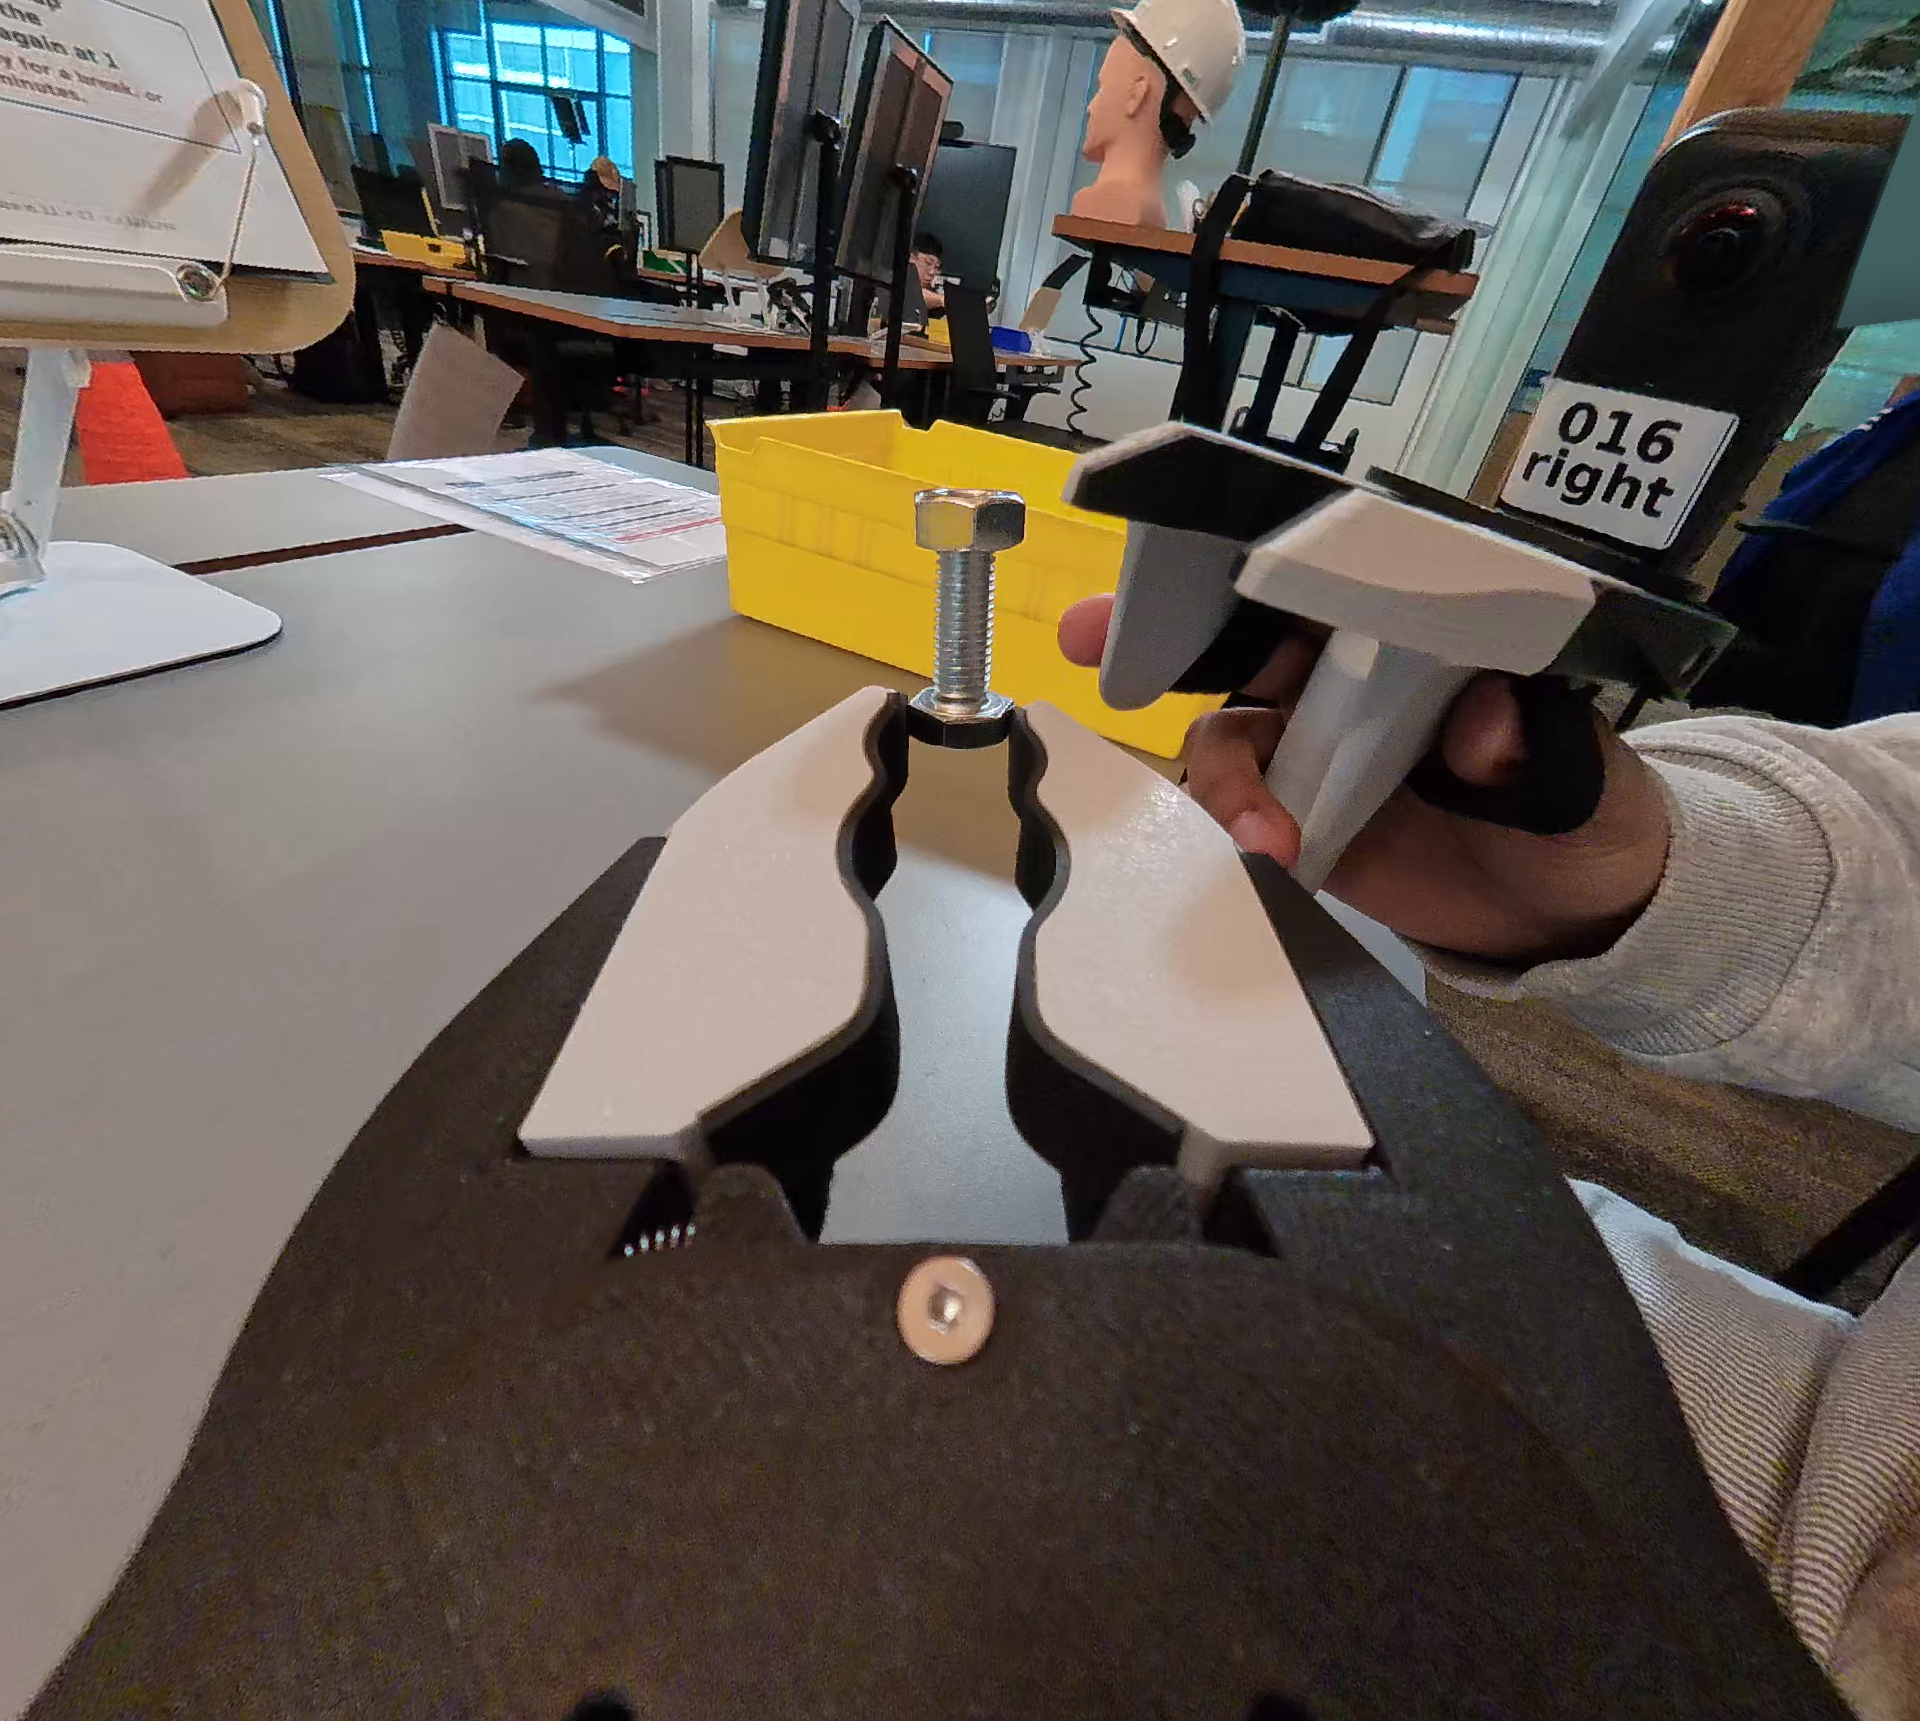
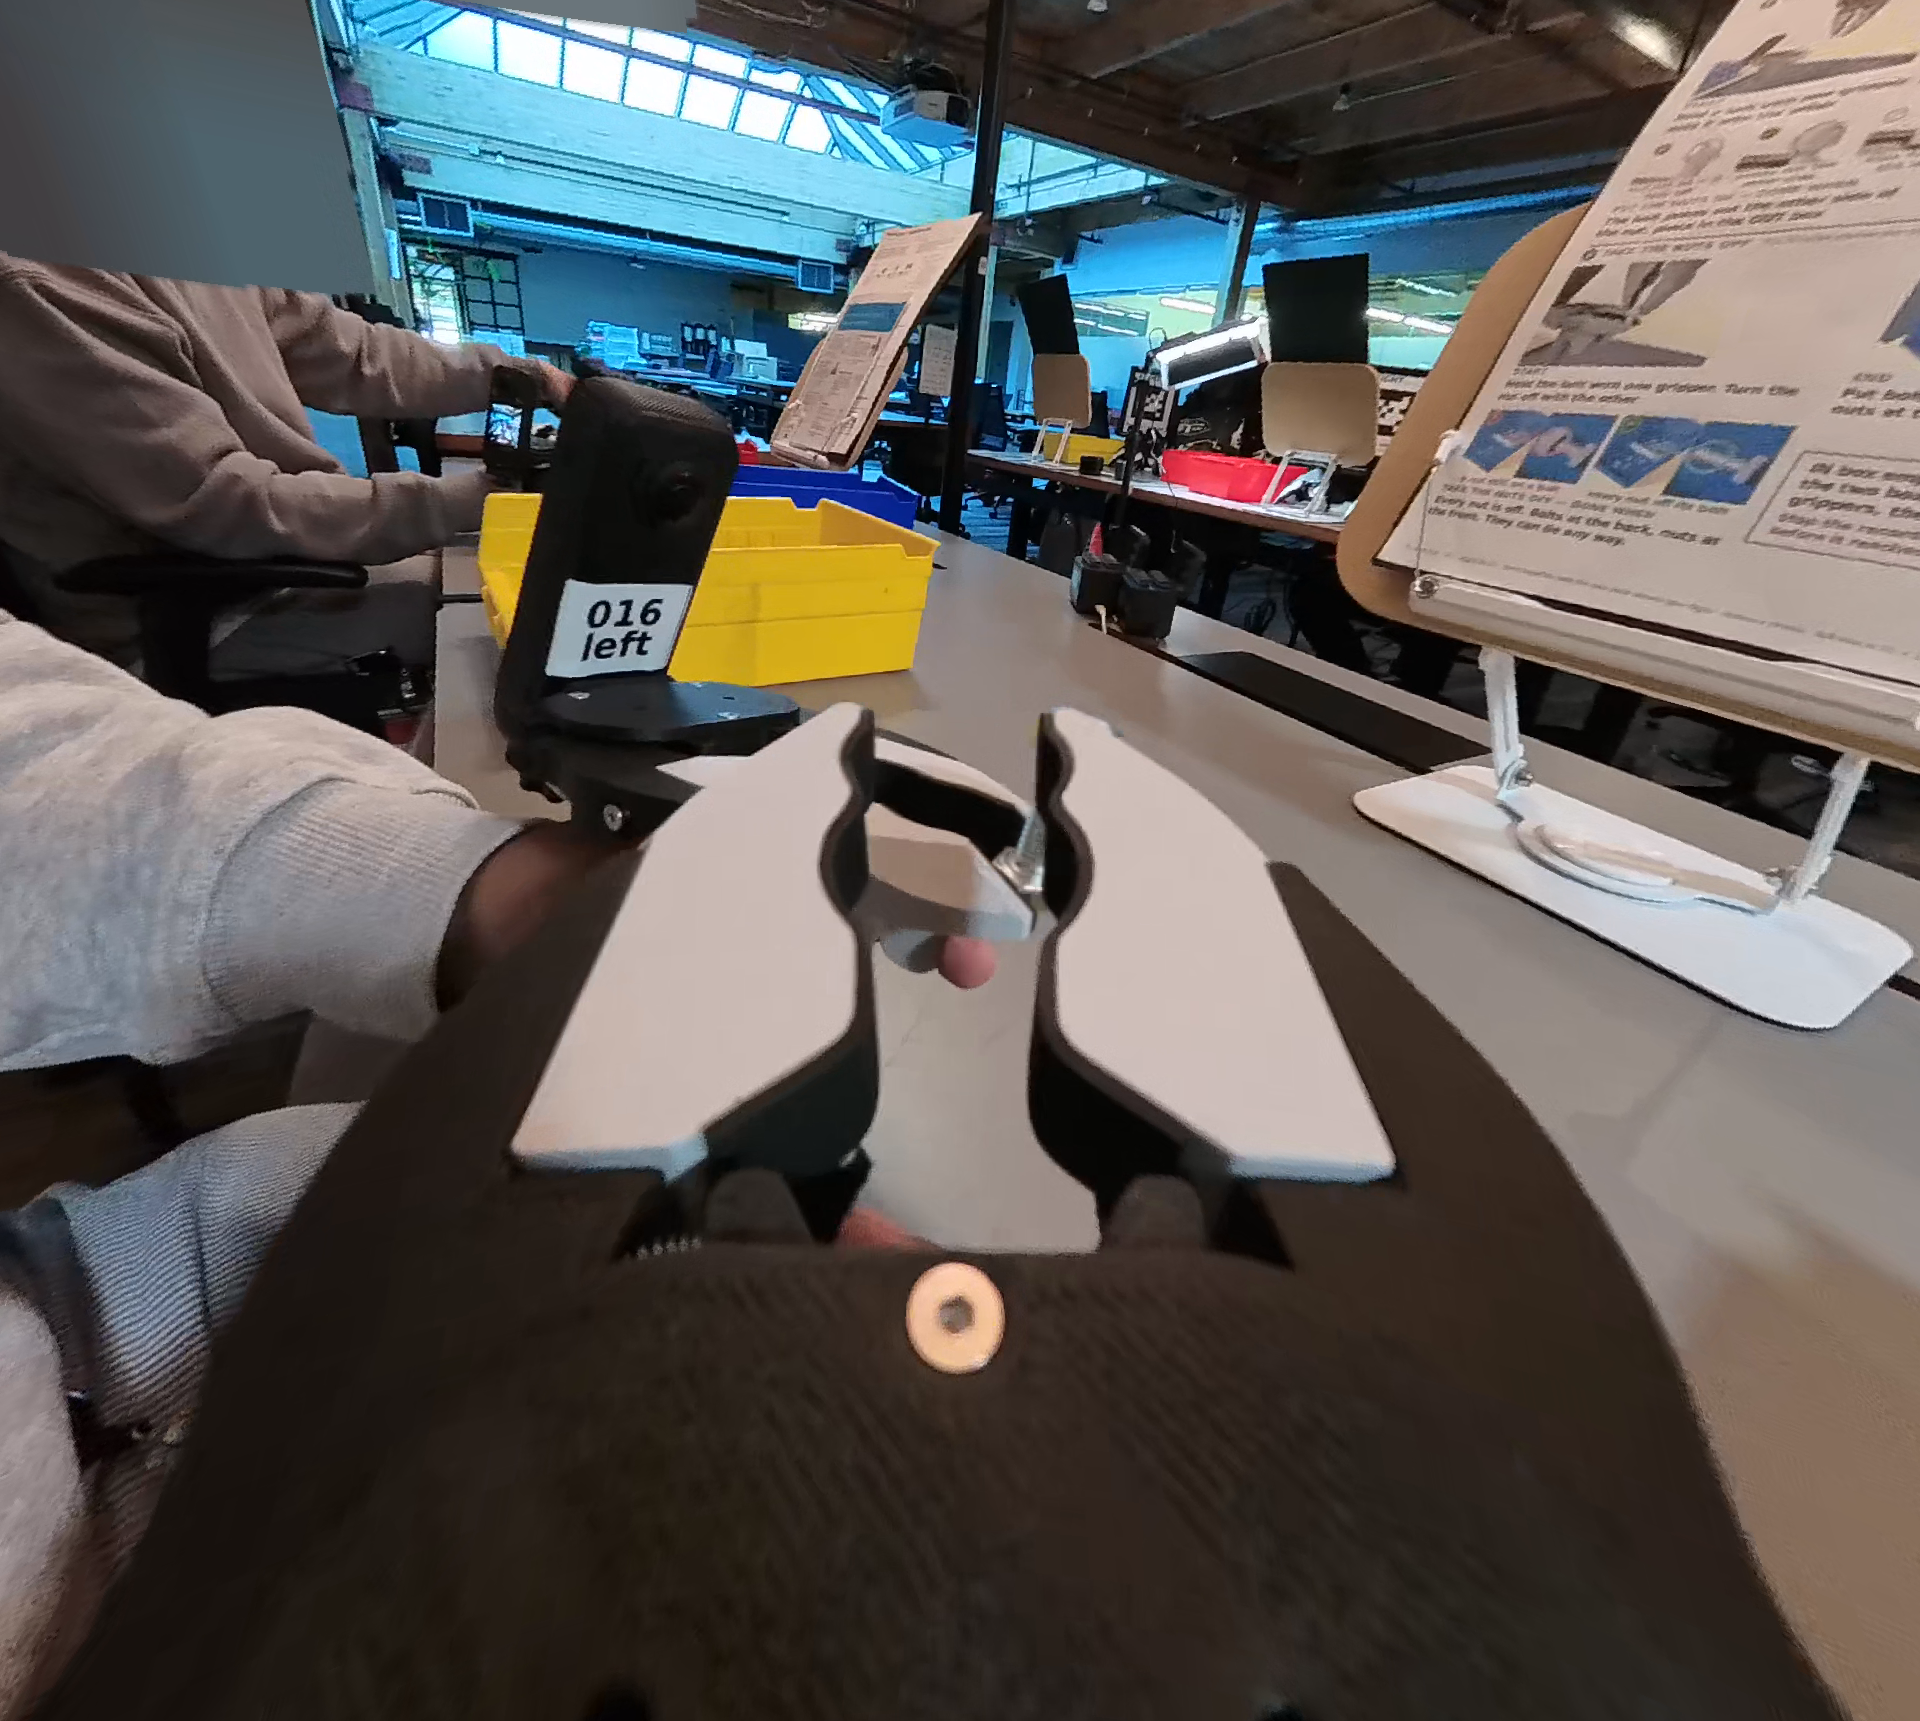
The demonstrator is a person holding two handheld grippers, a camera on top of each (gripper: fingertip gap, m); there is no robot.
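Note:
In the left wrist view my left gripper (image 1: 958,721) is shut on a black nut (image 1: 958,726) at the lower end of a silver hex bolt (image 1: 966,601). The bolt stands upright above the fingertips, head on top. My right gripper (image 1: 1174,570), held in a hand, hovers just right of the bolt head without touching it. In the right wrist view my right gripper (image 2: 956,726) is open. The left gripper's fingers (image 2: 935,902) and the bolt (image 2: 1023,852) show in its gap, the bolt close to its right finger.
A yellow bin (image 1: 831,549) stands on the grey table (image 1: 312,840) behind the bolt; it also shows in the right wrist view (image 2: 810,601), a blue bin (image 2: 821,487) behind it. A white document stand (image 2: 1621,892) with a sheet stands nearby. A person sits at left. One gripper's finger ends stand about 5 cm off the other's.

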